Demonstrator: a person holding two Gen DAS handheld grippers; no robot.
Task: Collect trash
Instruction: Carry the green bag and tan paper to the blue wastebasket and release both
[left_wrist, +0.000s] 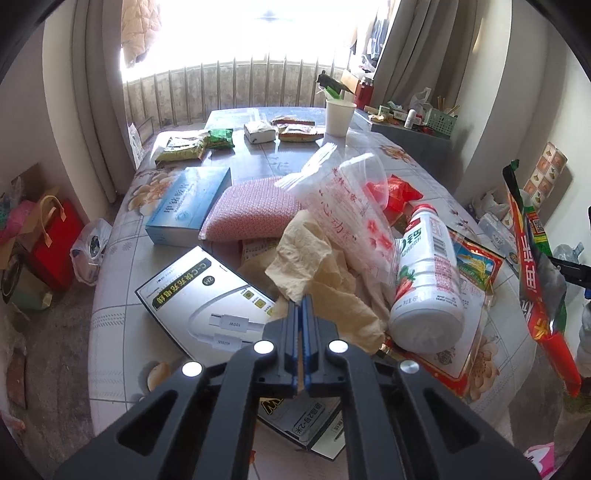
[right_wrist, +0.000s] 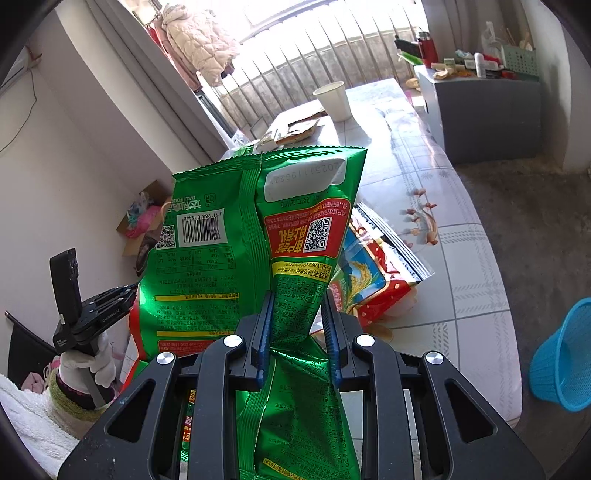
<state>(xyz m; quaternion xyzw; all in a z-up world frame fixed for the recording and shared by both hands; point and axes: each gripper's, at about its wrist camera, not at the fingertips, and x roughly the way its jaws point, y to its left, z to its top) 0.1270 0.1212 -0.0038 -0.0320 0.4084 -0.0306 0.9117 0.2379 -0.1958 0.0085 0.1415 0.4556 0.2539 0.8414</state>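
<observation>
My right gripper (right_wrist: 298, 306) is shut on a green snack bag (right_wrist: 258, 236) and holds it up above the table edge; the same bag hangs at the right edge of the left wrist view (left_wrist: 535, 254). My left gripper (left_wrist: 302, 301) is shut and empty, its tips against a crumpled beige paper napkin (left_wrist: 314, 258) in a trash pile. The pile holds a clear plastic bag with red print (left_wrist: 351, 206), a white drink bottle (left_wrist: 428, 280) lying on its side and a red rice-print wrapper (left_wrist: 476, 266), also in the right wrist view (right_wrist: 373, 273).
A floral-cloth table (left_wrist: 118, 332) carries a white cable box (left_wrist: 207, 295), a blue box (left_wrist: 188, 203), a pink patterned pouch (left_wrist: 255, 210), snack packets (left_wrist: 181, 147) and a paper cup (left_wrist: 340, 116). A blue basket (right_wrist: 565, 358) stands on the floor to the right. Bags sit on the floor to the left (left_wrist: 55, 236).
</observation>
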